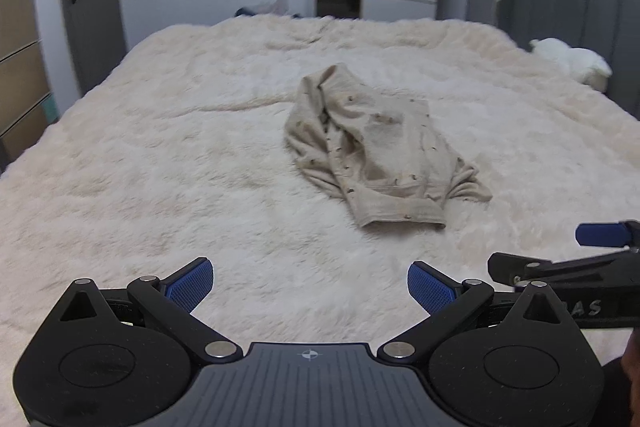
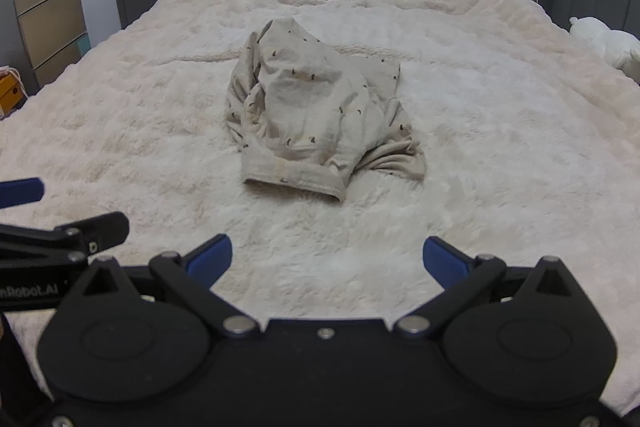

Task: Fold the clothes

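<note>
Currently left gripper (image 1: 310, 285) and right gripper (image 2: 327, 261) hovering, jaws spread, nothing held. Garment (image 2: 320, 111) lying crumpled on fluffy blanket (image 2: 120, 131). Risk: fingers pinching pile or several layers.

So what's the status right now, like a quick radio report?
Left gripper and right gripper open, empty, short of the garment. Beige patterned garment crumpled mid-bed on the fluffy blanket, untouched. Nothing in the way.
</note>
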The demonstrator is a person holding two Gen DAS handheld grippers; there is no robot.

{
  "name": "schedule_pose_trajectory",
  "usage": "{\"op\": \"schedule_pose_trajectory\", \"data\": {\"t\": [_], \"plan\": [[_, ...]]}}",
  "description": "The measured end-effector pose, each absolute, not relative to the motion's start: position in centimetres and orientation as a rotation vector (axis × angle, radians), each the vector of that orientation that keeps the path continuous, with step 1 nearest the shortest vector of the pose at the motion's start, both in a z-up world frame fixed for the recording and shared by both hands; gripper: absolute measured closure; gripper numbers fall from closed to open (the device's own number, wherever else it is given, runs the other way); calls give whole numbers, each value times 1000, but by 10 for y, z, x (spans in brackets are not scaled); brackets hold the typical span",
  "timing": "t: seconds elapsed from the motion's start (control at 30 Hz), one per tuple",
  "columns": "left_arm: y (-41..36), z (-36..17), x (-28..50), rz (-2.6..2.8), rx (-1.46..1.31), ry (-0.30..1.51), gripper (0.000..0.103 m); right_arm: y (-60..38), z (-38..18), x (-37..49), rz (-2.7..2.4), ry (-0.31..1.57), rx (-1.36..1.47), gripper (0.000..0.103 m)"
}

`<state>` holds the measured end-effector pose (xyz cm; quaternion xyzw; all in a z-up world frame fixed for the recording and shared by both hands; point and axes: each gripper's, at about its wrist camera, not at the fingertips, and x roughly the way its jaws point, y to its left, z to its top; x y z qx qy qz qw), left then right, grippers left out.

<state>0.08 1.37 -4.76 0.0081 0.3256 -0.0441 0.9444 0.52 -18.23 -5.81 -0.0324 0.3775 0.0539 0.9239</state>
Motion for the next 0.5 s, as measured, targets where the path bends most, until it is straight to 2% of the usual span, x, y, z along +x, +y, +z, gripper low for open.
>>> {"op": "schedule_pose_trajectory", "data": {"t": [0.27, 0.5], "plan": [[22, -88, 17, -89, -40, 686, 0, -203, -89, 4, 80, 768, -59, 0], [22, -96, 20, -92, -32, 695, 0, -212, -89, 3, 77, 735, 7, 0]]}}
